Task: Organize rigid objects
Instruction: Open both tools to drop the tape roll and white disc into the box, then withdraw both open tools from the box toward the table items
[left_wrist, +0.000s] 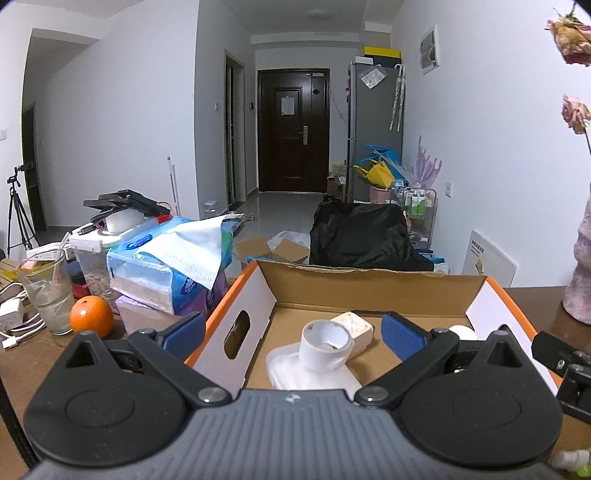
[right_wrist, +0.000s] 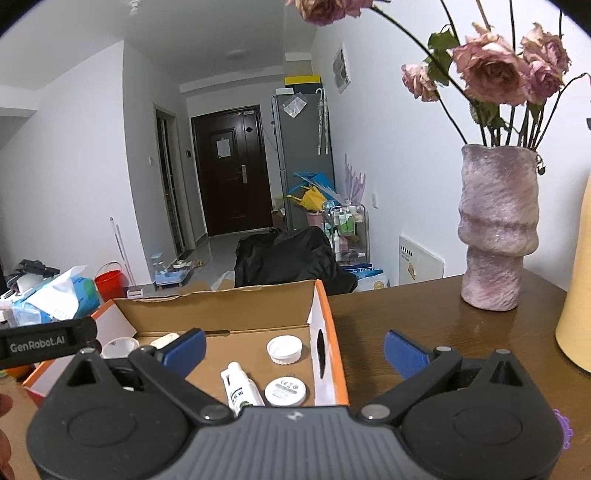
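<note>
Left hand-held gripper (left_wrist: 291, 334) gapes empty above the cardboard box (left_wrist: 369, 282) holding a tape roll (left_wrist: 325, 345).

Open orange-edged cardboard box (right_wrist: 327, 314) on brown table. Inside, on floor: white tape roll (left_wrist: 325, 345) atop translucent lid (left_wrist: 291, 373), white ribbed cap (right_wrist: 284, 350), round white disc (right_wrist: 285, 392), small white bottle (right_wrist: 240, 387) lying flat.

You get even, cool indoor light from overhead in both views, with soft, weak shadows inside the box (left_wrist: 369, 284). Walls read bright, nearly blown near the roses (right_wrist: 491, 74); the door (left_wrist: 293, 129) stays dark. Fisheye bending curves walls and blackens the corners. The near gripper bodies look slightly soft.
</note>
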